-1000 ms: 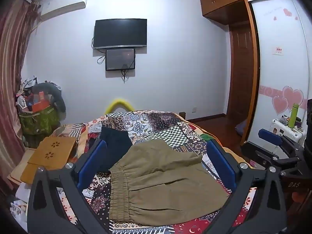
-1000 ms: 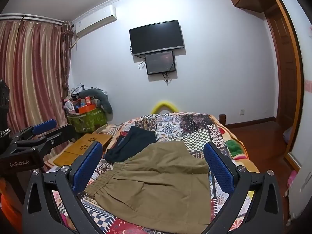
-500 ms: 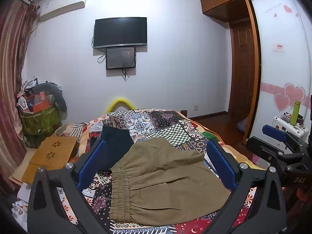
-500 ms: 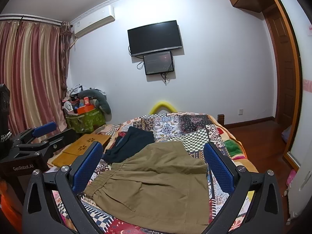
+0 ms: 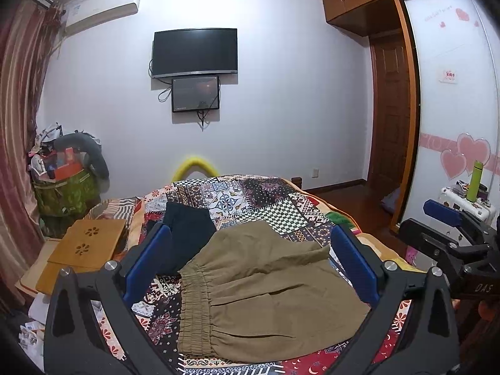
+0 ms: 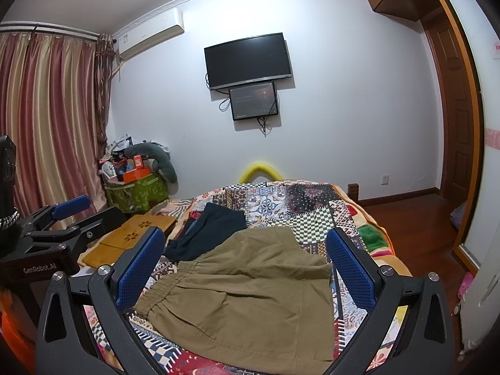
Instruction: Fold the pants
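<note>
Khaki pants (image 5: 262, 293) lie folded on the patchwork bed (image 5: 250, 193), elastic waistband toward the bed's left edge. Dark garment (image 5: 184, 234) just behind them, touching. Left tongs (image 5: 250, 265) and right tongs (image 6: 247, 268) hover above the pants, both spread wide, holding nothing.
</note>
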A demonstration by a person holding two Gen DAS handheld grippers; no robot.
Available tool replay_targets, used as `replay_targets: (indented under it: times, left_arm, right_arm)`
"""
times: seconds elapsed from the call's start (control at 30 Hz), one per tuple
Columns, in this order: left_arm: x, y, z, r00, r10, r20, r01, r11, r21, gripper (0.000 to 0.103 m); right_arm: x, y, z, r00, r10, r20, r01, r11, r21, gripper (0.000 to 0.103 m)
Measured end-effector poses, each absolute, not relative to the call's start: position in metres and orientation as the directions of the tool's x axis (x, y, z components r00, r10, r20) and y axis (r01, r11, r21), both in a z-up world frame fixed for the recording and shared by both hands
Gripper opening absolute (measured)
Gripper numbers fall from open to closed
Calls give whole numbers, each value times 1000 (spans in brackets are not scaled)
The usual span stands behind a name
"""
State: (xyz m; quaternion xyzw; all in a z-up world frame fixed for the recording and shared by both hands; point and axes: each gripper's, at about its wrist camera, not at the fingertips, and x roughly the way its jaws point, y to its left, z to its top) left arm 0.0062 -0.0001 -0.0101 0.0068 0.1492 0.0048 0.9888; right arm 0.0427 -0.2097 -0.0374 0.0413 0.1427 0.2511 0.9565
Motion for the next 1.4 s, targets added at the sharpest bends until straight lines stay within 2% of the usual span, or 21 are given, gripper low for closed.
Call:
replay_targets:
  times: [1.4]
  left_arm:
    - [12,4,-10,952,10,-305,-8,1000,8,103]
  right_arm:
    - [49,-213,-43,834,483,-267,-459,876,150,103]
